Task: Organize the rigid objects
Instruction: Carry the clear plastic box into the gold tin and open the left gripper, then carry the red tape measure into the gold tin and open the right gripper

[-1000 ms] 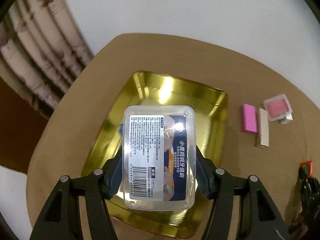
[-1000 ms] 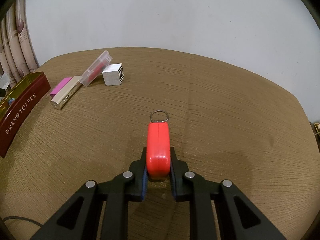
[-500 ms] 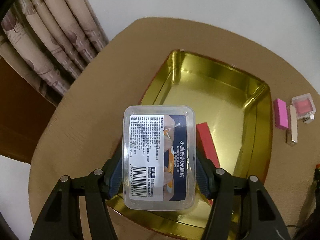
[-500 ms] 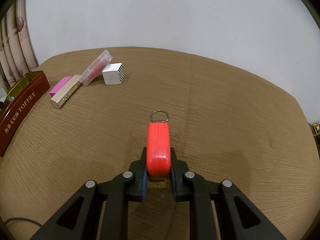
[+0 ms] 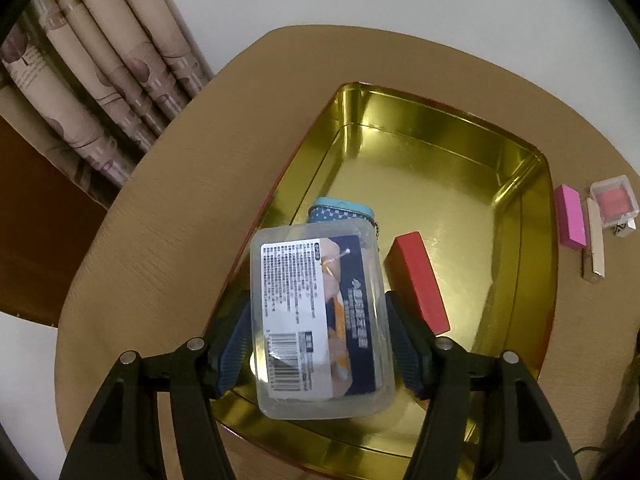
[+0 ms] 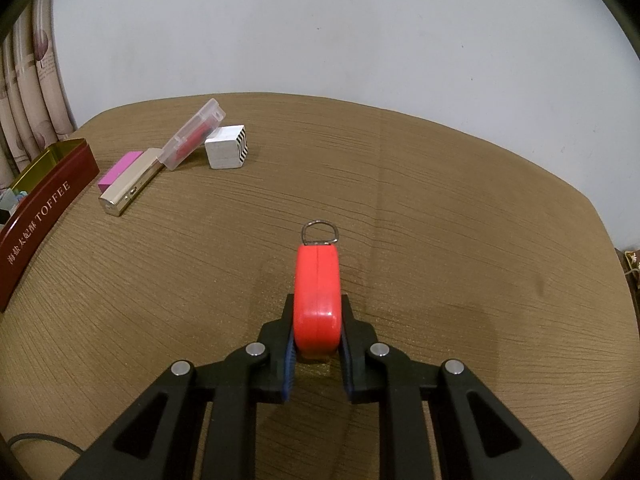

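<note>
While the left gripper (image 5: 318, 350) spreads its jaws, the clear box (image 5: 320, 324) sits tilted between the pads over the gold tin (image 5: 516, 184), w/ a red box (image 5: 418, 280) and blue tin (image 5: 340, 210) inside. Only the right view shows the right gripper (image 6: 318, 354) clamped on a red case (image 6: 317, 296), and the tin's TOFFEE side.

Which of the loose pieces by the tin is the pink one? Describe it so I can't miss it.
Start at the gold tin on the brown table; just outside its right wall lies a small cluster. The pink block is nearest that wall, beside the gold tube. It is the only solid magenta piece.
</note>
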Demonstrator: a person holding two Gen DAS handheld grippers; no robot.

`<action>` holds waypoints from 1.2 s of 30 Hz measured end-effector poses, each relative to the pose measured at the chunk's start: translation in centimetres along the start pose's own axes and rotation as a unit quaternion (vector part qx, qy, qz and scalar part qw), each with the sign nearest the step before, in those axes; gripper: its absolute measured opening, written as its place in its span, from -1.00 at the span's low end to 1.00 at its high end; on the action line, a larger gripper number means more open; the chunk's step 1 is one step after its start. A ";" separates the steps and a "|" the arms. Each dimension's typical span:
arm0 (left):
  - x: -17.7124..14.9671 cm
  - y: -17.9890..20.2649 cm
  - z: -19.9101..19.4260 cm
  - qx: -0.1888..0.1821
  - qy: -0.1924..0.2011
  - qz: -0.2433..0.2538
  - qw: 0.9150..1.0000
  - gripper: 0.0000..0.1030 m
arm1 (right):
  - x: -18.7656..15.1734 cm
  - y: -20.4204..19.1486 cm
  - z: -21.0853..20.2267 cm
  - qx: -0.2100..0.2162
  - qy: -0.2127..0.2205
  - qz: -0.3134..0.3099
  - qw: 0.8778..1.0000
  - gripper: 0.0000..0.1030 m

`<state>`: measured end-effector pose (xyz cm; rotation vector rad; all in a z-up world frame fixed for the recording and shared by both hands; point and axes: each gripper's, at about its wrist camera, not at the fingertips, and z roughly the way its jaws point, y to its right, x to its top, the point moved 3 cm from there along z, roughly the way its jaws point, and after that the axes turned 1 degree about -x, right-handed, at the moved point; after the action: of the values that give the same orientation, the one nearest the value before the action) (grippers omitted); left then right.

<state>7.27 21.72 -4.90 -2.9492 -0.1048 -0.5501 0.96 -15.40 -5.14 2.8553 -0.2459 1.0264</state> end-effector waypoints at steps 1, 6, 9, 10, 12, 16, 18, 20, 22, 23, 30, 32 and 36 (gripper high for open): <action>0.0 0.0 -0.2 0.001 0.003 0.003 1.000 0.24 | 0.0 0.0 0.0 -0.001 0.000 -0.001 1.000 -0.65; 0.1 0.6 -1.6 0.001 0.024 0.022 0.999 0.36 | 0.0 0.0 0.1 -0.001 0.000 -0.001 1.000 -0.65; 0.0 1.1 -2.6 0.002 0.039 0.033 0.999 0.43 | 0.1 0.0 0.1 -0.002 0.000 -0.002 1.000 -0.65; -0.1 1.3 -2.9 0.000 0.044 0.034 0.998 0.44 | 0.1 0.0 0.1 -0.002 0.000 -0.003 1.000 -0.65; -0.4 1.5 -3.4 -0.006 0.049 0.035 0.998 0.47 | 0.1 0.1 0.1 -0.003 0.000 -0.004 1.000 -0.65; -1.2 1.6 -4.2 -0.003 0.068 0.035 0.997 0.48 | 0.1 -0.2 0.2 -0.007 0.000 -0.009 1.000 -0.65; -1.7 1.4 -4.2 0.001 0.071 0.035 0.997 0.49 | 0.2 -0.2 0.2 -0.009 0.000 -0.011 1.000 -0.65; -2.6 1.1 -4.5 0.010 0.080 0.034 0.996 0.49 | 0.2 -0.3 0.2 -0.011 0.000 -0.013 1.000 -0.65; -3.3 0.8 -4.8 0.021 0.088 0.038 0.995 0.49 | 0.2 -0.4 0.2 -0.014 0.000 -0.016 1.000 -0.65; -3.6 0.8 -5.0 0.023 0.093 0.042 0.994 0.49 | 0.2 -0.4 0.2 -0.016 0.000 -0.017 1.000 -0.65; -5.1 -0.3 -5.3 0.029 0.112 0.034 0.993 0.50 | 0.3 -0.5 0.3 -0.021 0.000 -0.022 1.000 -0.65; -5.3 -0.6 -5.2 0.028 0.114 0.034 0.992 0.50 | 0.3 -0.6 0.3 -0.023 0.000 -0.024 0.999 -0.65; -5.5 -1.6 -5.1 0.024 0.123 0.016 0.992 0.51 | 0.4 -1.1 0.5 -0.034 -0.001 -0.035 0.999 -0.65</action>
<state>0.16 22.30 -1.95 -2.8048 -0.0419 -0.8873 1.73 -14.38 -5.31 2.7830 -0.1755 0.9835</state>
